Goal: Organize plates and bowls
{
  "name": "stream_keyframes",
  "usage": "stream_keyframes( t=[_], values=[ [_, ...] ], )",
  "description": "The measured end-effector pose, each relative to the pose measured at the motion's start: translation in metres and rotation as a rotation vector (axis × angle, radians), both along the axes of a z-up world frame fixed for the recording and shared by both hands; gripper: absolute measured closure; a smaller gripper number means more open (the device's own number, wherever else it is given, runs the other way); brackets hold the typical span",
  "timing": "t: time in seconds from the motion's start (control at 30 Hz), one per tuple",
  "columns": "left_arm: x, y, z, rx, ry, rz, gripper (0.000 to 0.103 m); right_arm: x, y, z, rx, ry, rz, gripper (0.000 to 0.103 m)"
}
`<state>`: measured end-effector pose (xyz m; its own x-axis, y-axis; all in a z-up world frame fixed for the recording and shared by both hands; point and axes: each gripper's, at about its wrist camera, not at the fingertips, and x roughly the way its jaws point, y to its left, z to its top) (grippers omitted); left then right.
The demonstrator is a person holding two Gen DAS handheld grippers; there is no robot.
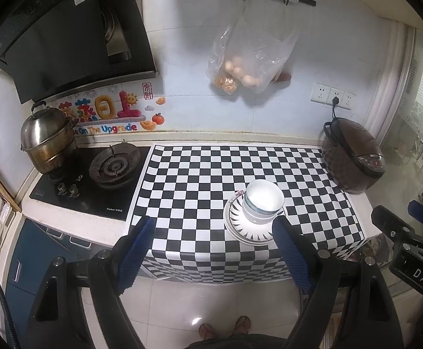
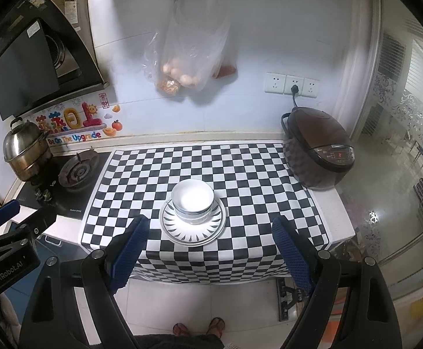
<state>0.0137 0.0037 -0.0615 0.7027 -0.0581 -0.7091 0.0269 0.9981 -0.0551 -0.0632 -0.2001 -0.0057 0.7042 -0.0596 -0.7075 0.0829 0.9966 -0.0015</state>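
Bowls (image 2: 193, 200) stacked on plates (image 2: 192, 234) on checkered desk (image 2: 240, 168), wall sticker (image 2: 74, 138) reading "Be On The Upgrade", left tool (image 1: 214, 226) and right tool (image 2: 210, 224) both wide, empty

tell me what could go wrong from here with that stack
The bowls sit nested high on the plates, so a nudge from either open gripper, left gripper or right gripper, might topple them. The stack stands near the front edge of the checkered mat, which drapes over the counter; snagging the mat could drag everything off.
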Motion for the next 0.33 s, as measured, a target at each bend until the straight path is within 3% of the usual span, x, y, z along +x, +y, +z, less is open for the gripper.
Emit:
stream_keyframes(
  t=[0.33],
  values=[
    [-0.0021, 0.0013, 0.0042, 0.006, -0.010, -0.012, 0.021, -0.0002, 0.0001, 0.0001, 0.001, 0.001, 0.000, 0.014]
  ],
)
